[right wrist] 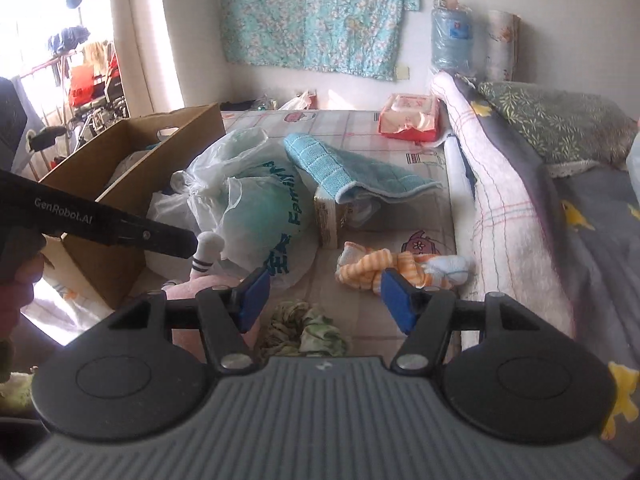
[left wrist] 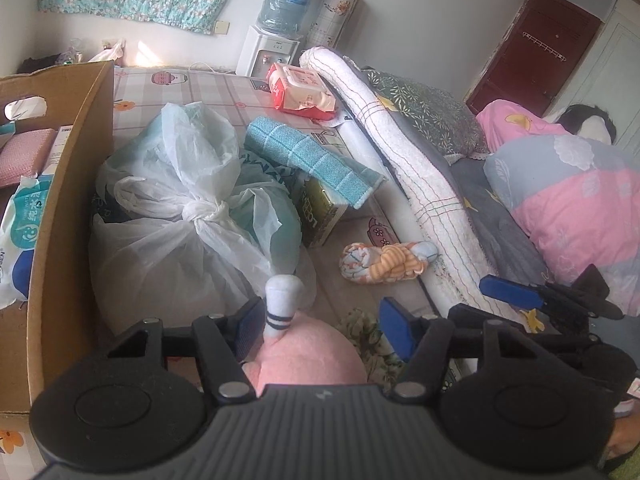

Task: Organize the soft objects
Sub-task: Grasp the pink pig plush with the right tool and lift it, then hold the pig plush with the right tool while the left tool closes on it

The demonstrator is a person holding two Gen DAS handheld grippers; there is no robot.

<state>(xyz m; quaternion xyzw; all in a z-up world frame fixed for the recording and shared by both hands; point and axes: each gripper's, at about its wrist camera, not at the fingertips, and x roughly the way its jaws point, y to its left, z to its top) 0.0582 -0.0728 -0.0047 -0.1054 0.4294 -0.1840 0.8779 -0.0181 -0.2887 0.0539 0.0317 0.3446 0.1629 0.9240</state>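
Pink plush toy [left wrist: 308, 354] lies on the bed [left wrist: 224, 96] directly under the left gripper [left wrist: 316, 326], its white striped limb [left wrist: 280, 306] standing up between the jaws and leaning against the left pad. Jaws are parted, and the right pad is clear of it, so nothing is gripped yet. The limb's long axis runs roughly upright, across the closing line, so squeezing it looks like the next move. The cardboard box [left wrist: 68, 208], probably the destination, sits just left. The right gripper [right wrist: 324, 300] hovers to the right with its jaws apart and empty; a crumpled green floral cloth [right wrist: 304, 328] lies below them and the orange striped bundle [right wrist: 372, 268] just beyond. The left hand is nearer the plush.
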